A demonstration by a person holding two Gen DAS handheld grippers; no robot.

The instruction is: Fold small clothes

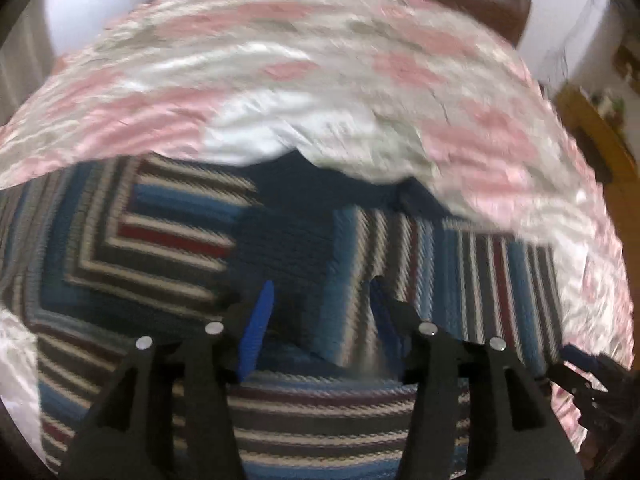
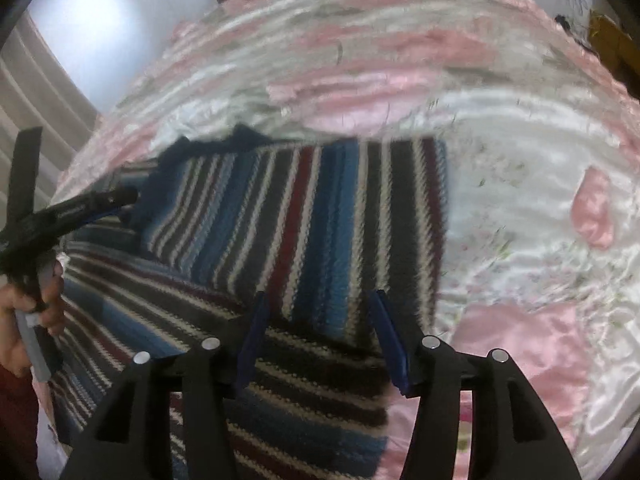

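Observation:
A knit sweater (image 1: 168,236) (image 2: 304,216) striped in blue, dark red, white and black lies on the bed, folded parts lying over its body and the navy collar (image 1: 304,184) at the far side. My left gripper (image 1: 320,304) hovers low over the sweater's middle, its blue fingers (image 1: 258,328) apart and open. In the right wrist view it (image 2: 120,198) reaches in from the left near the collar, held by a hand (image 2: 44,300). My right gripper (image 2: 320,316) is open over the sweater's right part, with striped knit showing between its fingers. Both views are blurred.
A shiny pink and white floral bedspread (image 1: 280,80) (image 2: 520,208) covers the bed around the sweater. A dark wooden headboard (image 1: 500,4) stands at the far end. A curtain (image 2: 36,92) hangs at the left, and wooden furniture (image 1: 592,128) stands to the right.

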